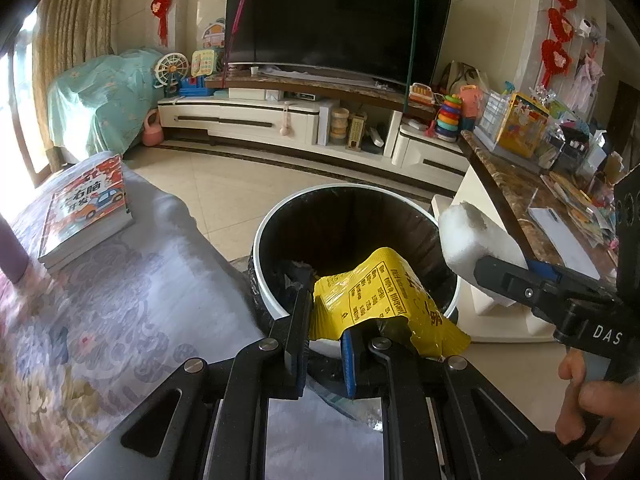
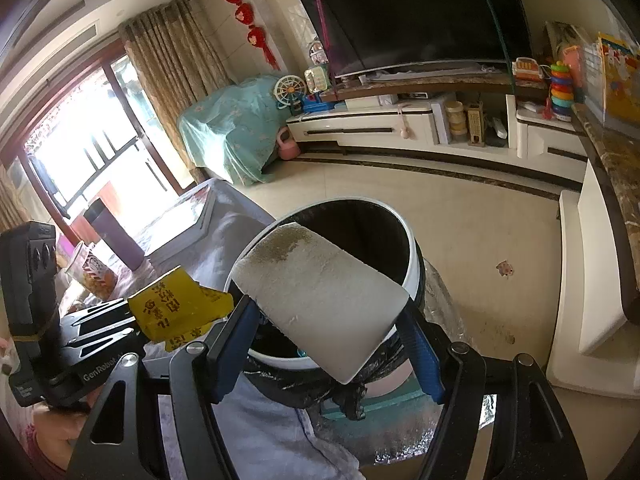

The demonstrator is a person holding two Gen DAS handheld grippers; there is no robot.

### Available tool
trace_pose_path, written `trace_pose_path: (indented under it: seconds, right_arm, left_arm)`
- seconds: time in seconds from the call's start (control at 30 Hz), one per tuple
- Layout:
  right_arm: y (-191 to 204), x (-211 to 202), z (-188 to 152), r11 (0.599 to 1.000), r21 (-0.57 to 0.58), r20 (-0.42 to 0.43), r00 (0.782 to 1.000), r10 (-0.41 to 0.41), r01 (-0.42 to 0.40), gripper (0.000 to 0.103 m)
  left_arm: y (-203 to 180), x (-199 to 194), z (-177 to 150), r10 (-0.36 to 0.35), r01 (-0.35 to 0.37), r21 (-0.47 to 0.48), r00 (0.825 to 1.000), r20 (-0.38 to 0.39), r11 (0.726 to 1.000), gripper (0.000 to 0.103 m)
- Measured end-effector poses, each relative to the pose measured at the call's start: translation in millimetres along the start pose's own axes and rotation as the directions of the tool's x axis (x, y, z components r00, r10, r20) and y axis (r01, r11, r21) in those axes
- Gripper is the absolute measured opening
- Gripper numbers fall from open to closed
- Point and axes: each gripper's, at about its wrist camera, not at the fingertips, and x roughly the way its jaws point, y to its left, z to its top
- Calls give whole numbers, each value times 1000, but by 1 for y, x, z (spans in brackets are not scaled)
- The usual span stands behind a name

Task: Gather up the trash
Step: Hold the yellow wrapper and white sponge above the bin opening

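Over the trash bin [image 1: 352, 216], left gripper [image 1: 326, 344] pinches a yellow wrapper [image 1: 380, 292], right gripper [image 2: 328, 344] clamps a white foam block [image 2: 320, 300]; neither dropped yet.

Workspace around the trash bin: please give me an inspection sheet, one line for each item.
Surface: table with floral cloth beside the bin.
Job's things: yellow wrapper and white foam block, both held over the trash bin, which has a black liner.
Clutter: books on the cloth; purple cup.
Grippers: left gripper shut on the wrapper; right gripper shut on the foam.
Cables: nothing seen.
Surroundings: TV, cabinet with toys, tiled floor.
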Motion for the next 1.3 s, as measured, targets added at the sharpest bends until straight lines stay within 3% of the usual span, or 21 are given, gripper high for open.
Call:
trace_pose_path:
  seconds: [1.3]
  right_arm:
    - [-5,36,24,999,-30,-53,998,-20,19,72]
  left_arm:
    - [0,33,26,36,-35,22,999,-25,999,12]
